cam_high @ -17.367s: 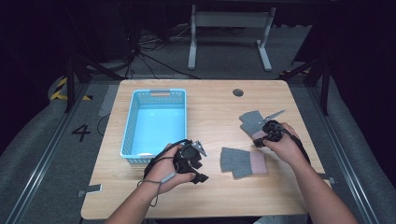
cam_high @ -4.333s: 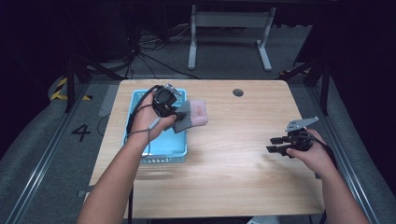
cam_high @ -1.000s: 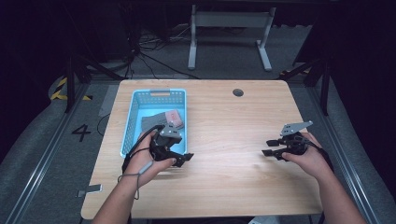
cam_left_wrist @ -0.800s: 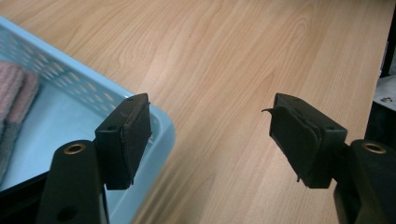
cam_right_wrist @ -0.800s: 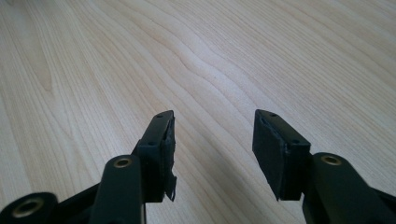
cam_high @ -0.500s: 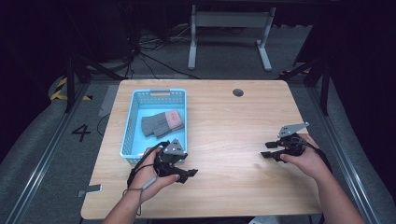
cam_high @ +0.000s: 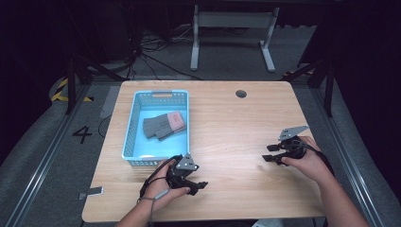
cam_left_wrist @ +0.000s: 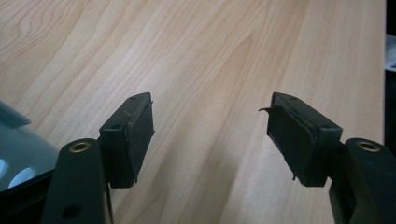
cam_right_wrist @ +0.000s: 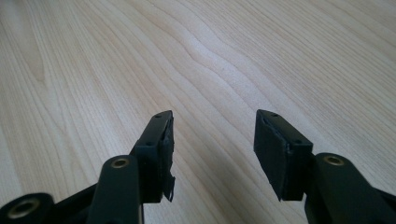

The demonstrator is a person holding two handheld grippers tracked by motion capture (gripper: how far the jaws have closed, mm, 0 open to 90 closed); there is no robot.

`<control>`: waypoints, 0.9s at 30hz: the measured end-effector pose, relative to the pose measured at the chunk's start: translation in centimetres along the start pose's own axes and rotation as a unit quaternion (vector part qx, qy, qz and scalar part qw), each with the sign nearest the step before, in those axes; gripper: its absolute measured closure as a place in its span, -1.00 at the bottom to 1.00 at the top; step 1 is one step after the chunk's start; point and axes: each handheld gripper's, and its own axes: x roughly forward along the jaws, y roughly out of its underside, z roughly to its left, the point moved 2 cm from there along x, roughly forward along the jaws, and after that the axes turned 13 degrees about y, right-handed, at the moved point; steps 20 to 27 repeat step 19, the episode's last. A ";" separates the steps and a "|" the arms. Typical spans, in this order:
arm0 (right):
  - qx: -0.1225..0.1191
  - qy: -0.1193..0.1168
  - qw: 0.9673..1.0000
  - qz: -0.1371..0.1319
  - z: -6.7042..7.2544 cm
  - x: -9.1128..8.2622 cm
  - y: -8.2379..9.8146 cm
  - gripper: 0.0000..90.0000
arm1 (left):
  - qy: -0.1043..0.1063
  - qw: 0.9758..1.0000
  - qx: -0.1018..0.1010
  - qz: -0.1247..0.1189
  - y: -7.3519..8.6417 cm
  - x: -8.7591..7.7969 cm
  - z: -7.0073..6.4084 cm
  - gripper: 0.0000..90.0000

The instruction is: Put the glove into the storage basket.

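Left gripper (cam_high: 201,185) withdrew from basket (cam_high: 133,135); no writing legible.

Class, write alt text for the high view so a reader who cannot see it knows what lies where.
A grey glove with a pink cuff lies inside a light blue basket on the left of a wooden table. The person's left tool rests open just in front of the basket, and the right tool sits open near the table's right edge, both holding nothing.

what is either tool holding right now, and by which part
Nothing. The left tool and the right tool both stand open over bare table; the gloves lie in the blue basket.
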 end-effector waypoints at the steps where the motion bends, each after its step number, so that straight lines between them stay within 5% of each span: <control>1: -0.001 -0.001 1.000 0.000 0.0 0.1 0.0 0.08 | -0.004 1.000 -0.006 -0.004 0.1 0.1 0.1 -0.28; 6: -0.015 0.011 1.000 0.011 0.4 0.8 -0.1 0.06 | -0.023 1.000 -0.007 0.013 0.9 0.7 0.2 -0.30; 27: -0.013 0.009 1.000 0.003 0.8 1.3 -0.5 0.01 | -0.036 0.999 -0.013 0.024 1.4 0.6 0.5 -0.32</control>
